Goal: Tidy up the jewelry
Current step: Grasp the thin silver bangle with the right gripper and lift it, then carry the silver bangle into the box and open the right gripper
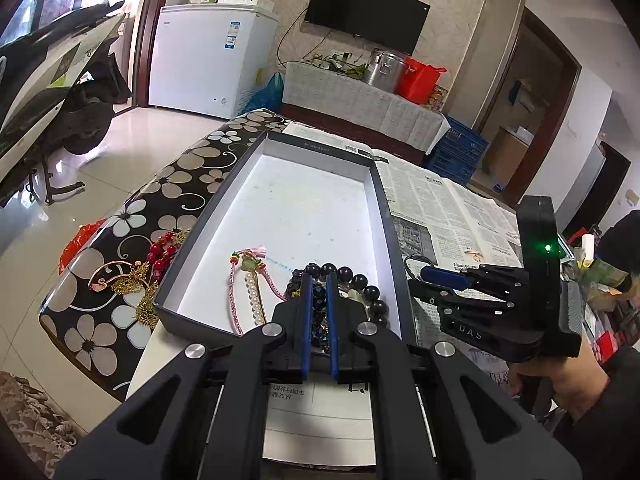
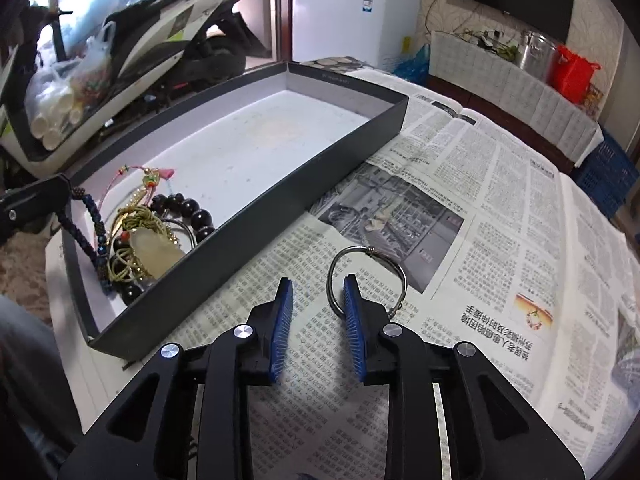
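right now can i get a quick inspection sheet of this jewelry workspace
surface: open newspaper spread over a black floral tablecloth
job's things: dark shallow cardboard box holding black bead bracelet, pink cord with pearls and blue braided cord; silver metal bangle on the newspaper; red beads and gold chains on the tablecloth
clutter: nothing seen
grippers: left gripper jaws nearly closed over the box, grip unclear; right gripper jaws open at the bangle
cables: wires below the wall television
surroundings: white chest freezer, parked scooter
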{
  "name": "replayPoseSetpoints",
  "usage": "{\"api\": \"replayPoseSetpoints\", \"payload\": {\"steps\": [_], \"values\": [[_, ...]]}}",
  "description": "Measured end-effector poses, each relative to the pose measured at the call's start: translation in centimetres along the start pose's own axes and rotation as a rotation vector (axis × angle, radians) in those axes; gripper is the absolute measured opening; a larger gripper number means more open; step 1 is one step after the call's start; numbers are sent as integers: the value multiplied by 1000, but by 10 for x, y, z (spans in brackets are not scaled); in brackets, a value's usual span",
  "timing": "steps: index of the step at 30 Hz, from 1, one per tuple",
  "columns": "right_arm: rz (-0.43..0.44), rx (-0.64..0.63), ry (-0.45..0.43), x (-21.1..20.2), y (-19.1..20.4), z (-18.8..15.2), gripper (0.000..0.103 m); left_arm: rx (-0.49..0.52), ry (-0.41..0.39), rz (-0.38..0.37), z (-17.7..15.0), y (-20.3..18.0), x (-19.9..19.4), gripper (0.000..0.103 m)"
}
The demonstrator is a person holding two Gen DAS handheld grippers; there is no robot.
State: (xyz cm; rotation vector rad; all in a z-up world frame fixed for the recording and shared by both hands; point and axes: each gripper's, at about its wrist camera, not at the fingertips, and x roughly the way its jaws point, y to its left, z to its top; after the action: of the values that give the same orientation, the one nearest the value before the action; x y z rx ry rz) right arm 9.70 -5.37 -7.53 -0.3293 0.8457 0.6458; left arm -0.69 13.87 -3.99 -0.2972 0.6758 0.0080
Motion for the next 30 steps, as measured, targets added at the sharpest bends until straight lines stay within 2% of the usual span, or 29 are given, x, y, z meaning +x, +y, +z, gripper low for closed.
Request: {"api": "replayPoseSetpoints", "payload": {"steps": [3, 5, 8, 13, 16, 20, 24, 27, 30], "values": [[19, 26, -6, 1, -4, 0, 22, -1, 5, -2, -1, 0, 1, 7], [47, 29, -5, 2, -2, 1, 2, -1, 7, -3, -2, 0, 1, 7], [30, 18, -8, 0, 2, 1, 2, -1, 8, -6, -2, 0, 2, 7], [71, 91, -46, -8, -7, -1, 2, 0, 8, -2, -2, 0, 2, 7], [112, 153, -109, -23, -15, 2, 2, 4, 11, -2, -2, -3, 3, 7], [203, 234, -244, -52, -13, 6, 2, 17, 20, 5, -4, -5, 6, 7], [253, 151, -320, -70, 18, 16, 2, 48, 26, 26, -6, -11, 8, 7], [364, 161, -309, -65, 33, 19, 2, 50, 34, 36, -8, -11, 9, 7], [392, 138, -261, -52, 47, 17, 2, 38, 38, 43, -7, -9, 10, 7]]}}
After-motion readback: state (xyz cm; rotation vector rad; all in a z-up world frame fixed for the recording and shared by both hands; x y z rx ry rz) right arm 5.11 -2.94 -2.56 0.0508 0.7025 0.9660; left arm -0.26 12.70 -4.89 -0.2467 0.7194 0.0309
